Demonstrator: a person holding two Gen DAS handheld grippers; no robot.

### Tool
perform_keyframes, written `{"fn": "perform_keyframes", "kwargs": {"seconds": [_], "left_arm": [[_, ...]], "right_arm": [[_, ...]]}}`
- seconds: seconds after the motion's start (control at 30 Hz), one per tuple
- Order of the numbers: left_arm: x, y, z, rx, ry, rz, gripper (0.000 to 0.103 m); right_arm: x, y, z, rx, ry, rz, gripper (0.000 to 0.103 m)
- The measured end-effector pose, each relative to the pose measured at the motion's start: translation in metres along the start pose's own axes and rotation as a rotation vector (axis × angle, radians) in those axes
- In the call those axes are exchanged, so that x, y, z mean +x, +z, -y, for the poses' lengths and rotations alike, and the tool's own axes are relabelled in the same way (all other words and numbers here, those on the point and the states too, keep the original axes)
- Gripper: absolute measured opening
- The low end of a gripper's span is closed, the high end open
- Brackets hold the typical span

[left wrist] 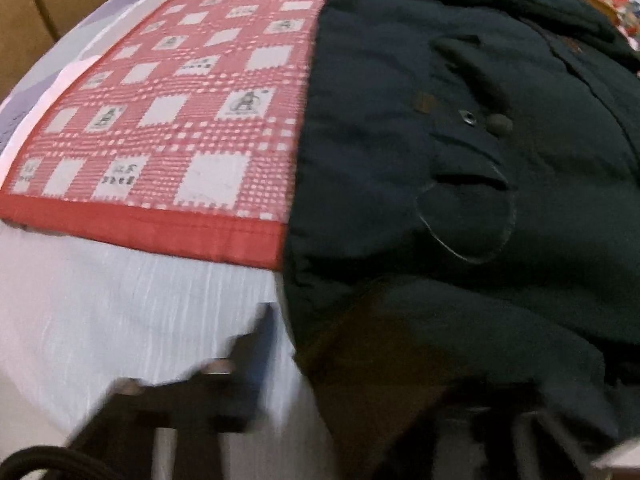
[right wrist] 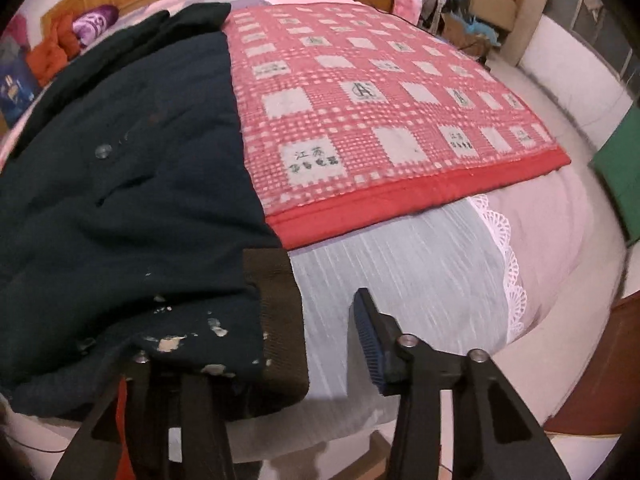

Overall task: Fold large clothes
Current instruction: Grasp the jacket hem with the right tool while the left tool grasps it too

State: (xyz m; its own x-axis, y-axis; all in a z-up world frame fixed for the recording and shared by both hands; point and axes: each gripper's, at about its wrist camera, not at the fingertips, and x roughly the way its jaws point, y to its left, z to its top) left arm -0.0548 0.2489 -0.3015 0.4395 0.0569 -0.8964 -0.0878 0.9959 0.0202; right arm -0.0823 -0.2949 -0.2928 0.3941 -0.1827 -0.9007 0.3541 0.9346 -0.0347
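The dark coat is lying on the bed's near edge, the right gripper is straddling its brown cuff jaws wide, needing a deeper bite, while the left gripper's jaws I cannot tell.

Dark coat lies on red checked blanket, jaws spread wide.

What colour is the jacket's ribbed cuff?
Brown, against the dark navy jacket; the ribbed cuff shows best in the right wrist view.

A red checked mat lies on the pale striped bedsheet, cardboard boxes standing beyond.
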Motion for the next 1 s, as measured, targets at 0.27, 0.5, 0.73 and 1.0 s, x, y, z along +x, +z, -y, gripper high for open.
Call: {"fn": "perform_keyframes", "kwargs": {"seconds": [0.27,0.5,0.73,1.0], "left_arm": [[-0.038,0.001,-0.004,0.005,0.016,0.04,0.012],[-0.072,0.009,-0.014,0.002,0.022,0.056,0.012],[-0.102,0.02,-0.018,0.001,0.014,0.057,0.012],[-0.145,0.006,-0.014,0.031,0.0,-0.011,0.012]], "right_arm": [[-0.012,0.003,-0.01,-0.05,0.025,-0.009,0.018],[-0.052,0.011,-0.011,-0.112,0.057,0.03,0.017],[-0.091,0.024,-0.011,-0.157,0.076,0.05,0.017],[-0.139,0.022,-0.003,-0.186,0.071,0.031,0.017]]}}
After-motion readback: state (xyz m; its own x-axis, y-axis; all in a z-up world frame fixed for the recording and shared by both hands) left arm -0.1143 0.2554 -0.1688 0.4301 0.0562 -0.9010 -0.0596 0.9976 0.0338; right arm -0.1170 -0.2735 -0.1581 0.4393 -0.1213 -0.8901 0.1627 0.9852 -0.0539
